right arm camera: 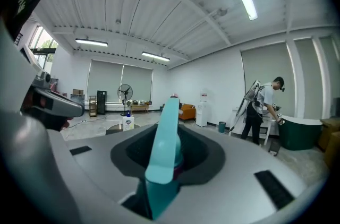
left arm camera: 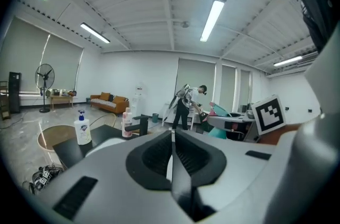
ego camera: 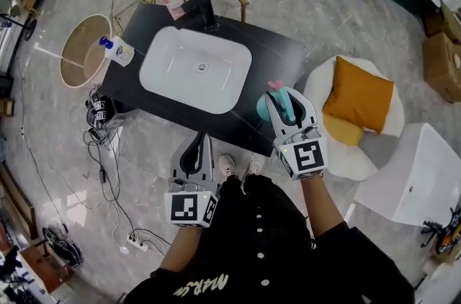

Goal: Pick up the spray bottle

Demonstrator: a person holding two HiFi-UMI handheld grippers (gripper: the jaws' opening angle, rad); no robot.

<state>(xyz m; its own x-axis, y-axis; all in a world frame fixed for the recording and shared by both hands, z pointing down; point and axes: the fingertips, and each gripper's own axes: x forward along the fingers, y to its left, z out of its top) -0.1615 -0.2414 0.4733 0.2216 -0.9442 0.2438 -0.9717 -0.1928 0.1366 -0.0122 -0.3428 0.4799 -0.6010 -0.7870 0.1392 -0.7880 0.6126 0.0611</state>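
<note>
The spray bottle (ego camera: pixel 265 108) is teal with a pink nozzle tip. My right gripper (ego camera: pixel 287 105) is shut on it and holds it above the near right corner of the black table (ego camera: pixel 281 54). In the right gripper view the bottle's teal head and trigger (right arm camera: pixel 163 148) stand upright between the jaws of that gripper (right arm camera: pixel 167 135). My left gripper (ego camera: pixel 197 148) hovers at the table's near edge, left of the bottle, its jaws together with nothing in them. The left gripper view shows its pads meeting in a thin line (left arm camera: pixel 171 139).
A white sink basin (ego camera: pixel 196 68) with a black faucet (ego camera: pixel 205 13) is set into the table. A hand soap bottle (ego camera: pixel 117 50) stands at the left corner and a pink bottle (ego camera: pixel 173 0) at the back. To the right stands a white chair (ego camera: pixel 317 90) with an orange cushion (ego camera: pixel 358 95). Cables lie on the floor at left.
</note>
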